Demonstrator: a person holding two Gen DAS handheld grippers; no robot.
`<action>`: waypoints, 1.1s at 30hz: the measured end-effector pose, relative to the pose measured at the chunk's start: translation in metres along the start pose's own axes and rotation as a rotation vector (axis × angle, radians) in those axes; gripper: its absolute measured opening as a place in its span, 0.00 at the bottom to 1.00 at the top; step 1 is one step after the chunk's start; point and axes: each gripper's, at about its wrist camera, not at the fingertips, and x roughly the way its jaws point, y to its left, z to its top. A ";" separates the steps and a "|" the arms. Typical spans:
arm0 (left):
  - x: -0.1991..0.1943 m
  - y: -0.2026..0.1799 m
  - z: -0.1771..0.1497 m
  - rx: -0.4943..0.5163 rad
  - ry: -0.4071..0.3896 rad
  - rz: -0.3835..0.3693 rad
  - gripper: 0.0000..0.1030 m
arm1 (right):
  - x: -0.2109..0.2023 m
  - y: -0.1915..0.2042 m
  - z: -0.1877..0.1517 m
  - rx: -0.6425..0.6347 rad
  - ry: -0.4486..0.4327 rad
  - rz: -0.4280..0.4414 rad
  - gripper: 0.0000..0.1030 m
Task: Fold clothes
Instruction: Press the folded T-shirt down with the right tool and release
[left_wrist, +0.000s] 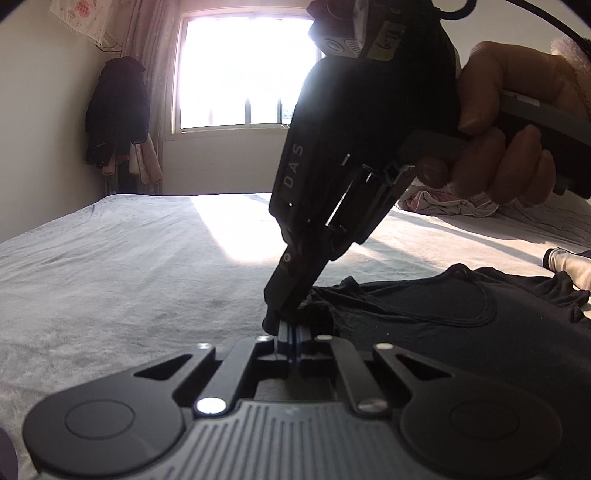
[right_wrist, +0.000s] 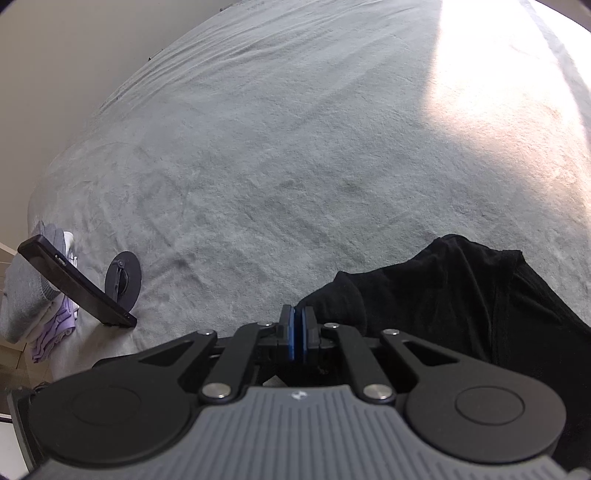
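Left wrist view — left hand-held gripper (left_wrist: 290, 334) closed on black shirt (left_wrist: 424, 302), right hand-held gripper (left_wrist: 275, 320) pinching it too — grey bedspread (left_wrist: 110, 258).

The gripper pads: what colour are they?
Blue, clearest in the right wrist view on the right gripper pads.

- My view loses the black shirt (right_wrist: 461, 295) past the right picture edge.
- I can't tell whether either gripper's jaws pinch cloth; the contact is hidden.
- Window (left_wrist: 243, 70) glare blanks everything outside.
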 end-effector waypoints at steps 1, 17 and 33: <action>0.000 0.001 0.000 -0.002 0.011 0.001 0.01 | 0.000 0.000 0.002 0.006 -0.010 0.000 0.05; -0.003 0.053 -0.001 -0.301 0.147 0.113 0.01 | 0.033 0.014 0.033 0.019 -0.245 0.011 0.04; 0.005 0.076 -0.003 -0.470 0.222 0.094 0.57 | 0.040 -0.014 0.016 -0.017 -0.255 -0.014 0.53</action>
